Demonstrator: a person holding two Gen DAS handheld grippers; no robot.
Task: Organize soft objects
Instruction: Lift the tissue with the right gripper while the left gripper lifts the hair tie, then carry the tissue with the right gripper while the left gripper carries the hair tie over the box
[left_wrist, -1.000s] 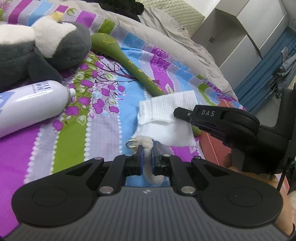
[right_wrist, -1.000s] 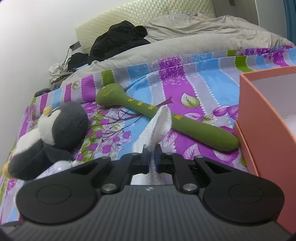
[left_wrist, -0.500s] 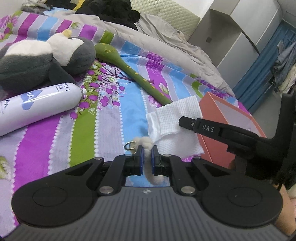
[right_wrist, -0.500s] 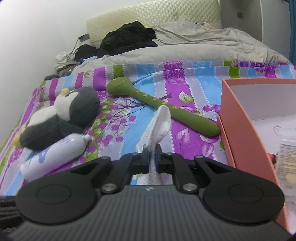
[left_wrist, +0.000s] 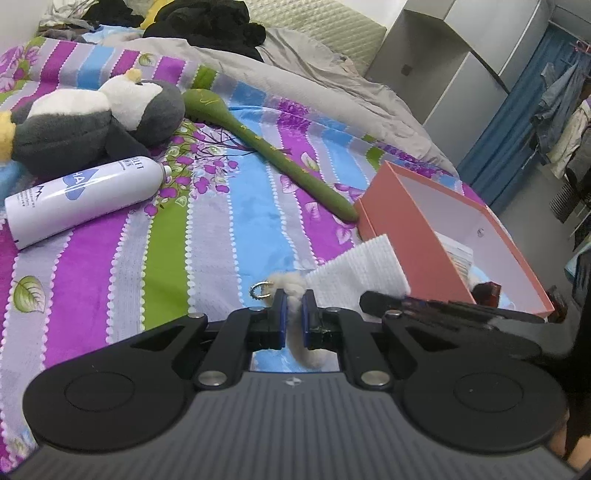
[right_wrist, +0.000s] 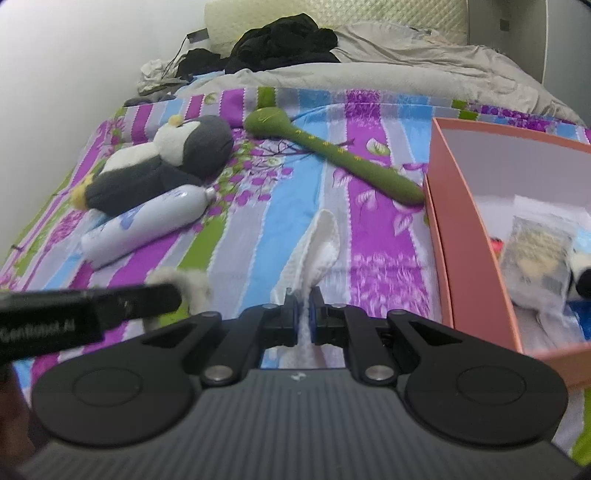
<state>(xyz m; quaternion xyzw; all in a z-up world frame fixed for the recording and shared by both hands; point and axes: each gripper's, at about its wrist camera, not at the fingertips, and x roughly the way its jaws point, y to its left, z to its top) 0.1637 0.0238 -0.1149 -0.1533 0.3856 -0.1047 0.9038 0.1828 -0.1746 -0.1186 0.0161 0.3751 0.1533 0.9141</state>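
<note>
My left tool (left_wrist: 292, 312) is clenched on a small cream plush (left_wrist: 295, 295) with a metal ring (left_wrist: 261, 288) at its top; the plush hangs between the 2 blue pads and its lower end shows under them. My right tool (right_wrist: 303, 311) is clenched on a white cloth (right_wrist: 320, 240), which stands up from the pads in a fold. In the left view the same cloth (left_wrist: 360, 271) appears just beside the plush, with the black finger of the right tool (left_wrist: 384, 300) on its lower edge. Both tools are above the bed (left_wrist: 221, 229) with the striped cover. The pink box (right_wrist: 461, 206) is open at my right, near the cloth, and some things lie in it, but they are blurred and I cannot tell what they are. A long green toy (right_wrist: 332, 155) lies on the bed with its thin end touching or almost touching the box corner. Farther left, the penguin plush (left_wrist: 96, 122) lies on its side, and the white bottle (left_wrist: 85, 199) lies just beside it. Behind them there is a grey blanket (right_wrist: 388, 70) with black clothes (right_wrist: 284, 40) on it.
</note>
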